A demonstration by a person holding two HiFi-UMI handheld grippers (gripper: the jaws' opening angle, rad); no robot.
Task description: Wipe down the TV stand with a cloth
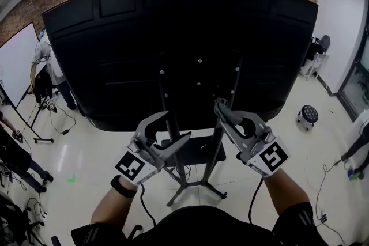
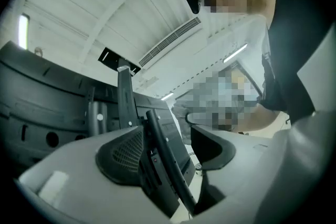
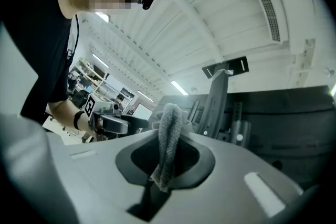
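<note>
- The right gripper (image 3: 165, 159) has its jaws closed on a grey cloth (image 3: 169, 131). The cloth is bunched into a thick fold that stands up from between the pads and sticks out past their tips.
- Beyond the cloth, in the right gripper view, one upright post of the TV stand (image 3: 218, 105) rises just ahead of the jaws. The dark back of the TV (image 3: 283, 113) spreads to the right of it. I cannot tell whether the cloth touches the post.
- The left gripper (image 2: 173, 153) has its jaws parted by a moderate gap. They are not clamped on anything.
- The rim of the stand's black shelf (image 2: 167, 157) runs slantwise through that gap. It lies close against the mesh-faced jaw, and pale floor shows between it and the other jaw. I cannot make out whether the rim and that near jaw actually touch.
- From the head view, both grippers are held up side by side at the rear of the stand. The left one is at the shelf's near corner, and the right one is just beside the right-hand post, slightly higher.
- The stand's splayed feet (image 1: 185, 186) sit on the pale floor below and between the two grippers.
</note>
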